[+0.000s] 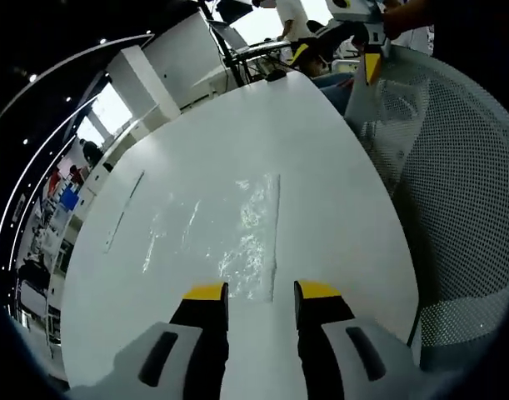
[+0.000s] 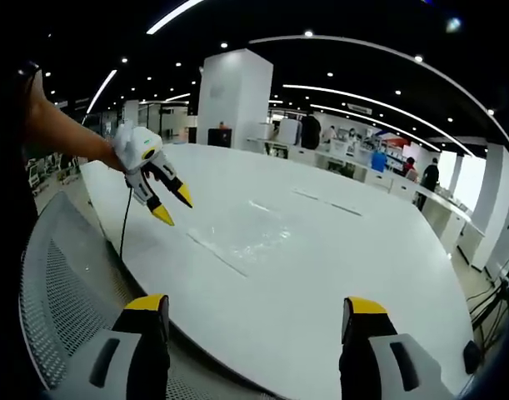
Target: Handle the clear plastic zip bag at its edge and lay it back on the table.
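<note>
A clear zip bag [image 1: 237, 229] lies flat on a white table [image 1: 321, 158]. The left gripper [image 1: 261, 292] hovers just short of its near edge, jaws parted and empty. The right gripper [image 2: 258, 308] hangs wide open off the table's edge. Thin, slippery film could easily slide away or crumple when pinched.

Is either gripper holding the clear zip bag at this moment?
No: the zip bag lies flat on the white table, with the left gripper open just short of its edge and the right gripper open, away from it.
</note>
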`<action>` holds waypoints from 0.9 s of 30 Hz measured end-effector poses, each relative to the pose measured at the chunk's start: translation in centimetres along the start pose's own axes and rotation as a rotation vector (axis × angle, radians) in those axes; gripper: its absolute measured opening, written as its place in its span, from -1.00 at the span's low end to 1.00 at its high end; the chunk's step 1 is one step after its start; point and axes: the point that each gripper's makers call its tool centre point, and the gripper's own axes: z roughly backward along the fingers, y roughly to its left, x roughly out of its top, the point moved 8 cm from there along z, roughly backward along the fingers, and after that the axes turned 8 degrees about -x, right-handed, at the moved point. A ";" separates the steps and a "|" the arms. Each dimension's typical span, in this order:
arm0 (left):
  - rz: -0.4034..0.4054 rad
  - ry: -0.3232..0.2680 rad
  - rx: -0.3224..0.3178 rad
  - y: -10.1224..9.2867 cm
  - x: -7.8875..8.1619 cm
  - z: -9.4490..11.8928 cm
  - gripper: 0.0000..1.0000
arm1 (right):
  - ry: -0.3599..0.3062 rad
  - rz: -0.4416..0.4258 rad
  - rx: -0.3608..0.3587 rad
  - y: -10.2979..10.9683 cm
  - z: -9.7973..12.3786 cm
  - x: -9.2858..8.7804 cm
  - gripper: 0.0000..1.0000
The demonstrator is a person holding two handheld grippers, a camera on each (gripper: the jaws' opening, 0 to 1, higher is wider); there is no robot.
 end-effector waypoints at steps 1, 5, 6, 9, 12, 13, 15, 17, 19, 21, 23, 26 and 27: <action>-0.004 0.005 -0.007 0.0 0.0 -0.1 -0.42 | -0.001 -0.001 0.001 0.0 0.0 0.0 0.71; -0.016 0.012 -0.017 0.4 -0.2 -0.6 -0.45 | -0.007 0.013 0.008 0.1 0.0 0.0 0.70; -0.019 0.012 -0.020 0.5 -0.3 -0.8 -0.45 | -0.004 0.013 0.008 0.1 0.0 0.0 0.70; -0.025 0.019 -0.030 0.8 -0.3 -1.1 -0.46 | 0.001 0.008 0.004 0.1 0.0 -0.1 0.70; -0.044 0.037 -0.054 0.8 -0.5 -1.5 -0.50 | 0.010 0.001 0.001 0.0 -0.1 -0.2 0.70; -0.063 0.049 -0.066 0.8 -0.6 -1.7 -0.50 | 0.010 0.001 0.001 0.0 -0.1 -0.2 0.70; -0.072 0.058 -0.078 0.9 -0.7 -1.9 -0.50 | 0.012 -0.001 0.001 0.0 -0.1 -0.2 0.69; -0.075 0.070 -0.091 0.9 -0.7 -2.1 -0.49 | 0.015 0.000 0.004 0.0 -0.1 -0.3 0.69; -0.082 0.078 -0.113 1.0 -0.7 -2.4 -0.47 | 0.010 0.007 0.010 0.0 -0.1 -0.2 0.65; -0.086 0.086 -0.124 1.1 -0.7 -2.6 -0.47 | 0.008 0.018 0.014 0.1 -0.1 -0.2 0.62; -0.086 0.088 -0.137 1.3 -0.6 -2.8 -0.48 | 0.009 0.022 0.017 0.1 -0.2 -0.2 0.61; -0.080 0.094 -0.152 1.6 -0.6 -3.0 -0.50 | 0.005 0.028 0.020 0.1 -0.2 -0.1 0.58; -0.083 0.096 -0.155 1.7 -0.5 -3.1 -0.51 | 0.005 0.030 0.022 0.1 -0.2 -0.1 0.57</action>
